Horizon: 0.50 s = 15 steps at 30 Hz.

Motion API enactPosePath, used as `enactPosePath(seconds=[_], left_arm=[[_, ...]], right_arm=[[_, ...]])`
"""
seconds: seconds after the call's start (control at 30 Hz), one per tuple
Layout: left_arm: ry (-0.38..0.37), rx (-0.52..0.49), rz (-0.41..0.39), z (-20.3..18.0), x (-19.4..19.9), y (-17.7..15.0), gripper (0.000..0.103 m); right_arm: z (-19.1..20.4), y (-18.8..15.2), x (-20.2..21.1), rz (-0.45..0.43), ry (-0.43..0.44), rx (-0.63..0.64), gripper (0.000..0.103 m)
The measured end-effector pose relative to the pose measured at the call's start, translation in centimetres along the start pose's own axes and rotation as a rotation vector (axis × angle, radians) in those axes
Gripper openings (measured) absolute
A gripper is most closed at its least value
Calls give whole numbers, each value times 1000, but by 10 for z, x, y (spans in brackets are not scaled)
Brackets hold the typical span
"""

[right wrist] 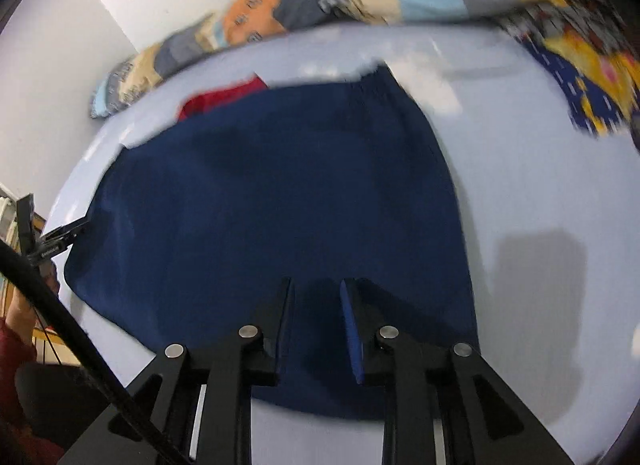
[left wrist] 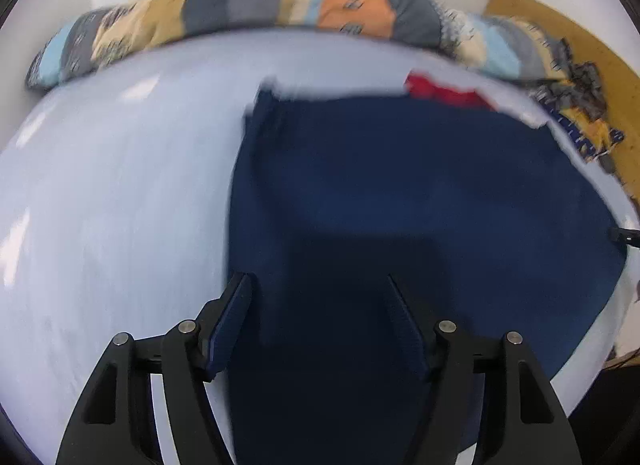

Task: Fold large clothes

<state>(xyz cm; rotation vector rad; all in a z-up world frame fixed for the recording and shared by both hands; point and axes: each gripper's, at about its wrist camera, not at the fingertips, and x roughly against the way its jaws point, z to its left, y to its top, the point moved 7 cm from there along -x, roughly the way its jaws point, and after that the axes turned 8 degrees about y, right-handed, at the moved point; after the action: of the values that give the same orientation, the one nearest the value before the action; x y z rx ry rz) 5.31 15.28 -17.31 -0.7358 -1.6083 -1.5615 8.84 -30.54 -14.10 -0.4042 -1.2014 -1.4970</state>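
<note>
- Navy garment (left wrist: 400, 193) lies flat on the bed, long axis running away from both grippers.
- Left gripper (left wrist: 320, 305) hovers over its left edge, jaws wide, empty.
- Right gripper (right wrist: 316, 305) hovers over its near hem, jaws narrowly parted, gripping nothing.

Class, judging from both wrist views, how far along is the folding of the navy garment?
Done: the navy garment lies spread fairly flat on the pale sheet, possibly already doubled; blur hides the layers. In hand: nothing; the left gripper and right gripper hover over its near edge, fingers apart with no cloth between them. Left: grasping an edge and folding; red cloth waits behind.
</note>
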Motion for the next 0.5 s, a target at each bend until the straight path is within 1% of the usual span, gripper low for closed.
enactPosePath(seconds=[0.03, 0.07, 0.1, 0.13, 0.17, 0.2, 0.27, 0.3, 0.33, 0.37, 0.4, 0.43, 0.47, 0.5], left_arm=[[3, 11, -1, 3, -3, -6, 75], [3, 44, 0, 8, -3, -9, 78], [-14, 82, 28, 12, -2, -9, 77], [-12, 111, 52, 16, 5, -7, 74], [-10, 117, 38, 16, 14, -4, 73], [-6, 116, 8, 15, 29, 1, 73], [9, 103, -42, 9, 56, 16, 74], [12, 102, -65, 2, 71, 26, 74], [12, 106, -71, -4, 78, 31, 74], [9, 112, -70, -12, 83, 36, 75], [6, 121, -51, -24, 85, 43, 76], [9, 128, -31, -35, 84, 44, 76], [13, 130, -15, -41, 81, 45, 76], [24, 133, 19, -56, 77, 41, 76]], right_arm=[[-14, -12, -4, 16, -10, -61, 26], [-23, -16, -4, 21, -3, -99, 26], [-27, -18, -1, 20, 2, -134, 26], [-25, -17, 8, 10, -30, -145, 26], [-19, -14, 19, -7, -72, -131, 27], [-11, -9, 27, -23, -82, -112, 27], [15, 2, 45, -52, -65, -71, 33], [29, 10, 52, -63, -62, -54, 38], [46, 19, 57, -72, -58, -42, 42], [60, 26, 57, -78, -50, -35, 44], [81, 37, 56, -80, -31, -27, 49], [97, 45, 53, -80, -17, -30, 54], [111, 50, 46, -75, -7, -41, 58], [124, 55, 37, -59, 1, -56, 62]])
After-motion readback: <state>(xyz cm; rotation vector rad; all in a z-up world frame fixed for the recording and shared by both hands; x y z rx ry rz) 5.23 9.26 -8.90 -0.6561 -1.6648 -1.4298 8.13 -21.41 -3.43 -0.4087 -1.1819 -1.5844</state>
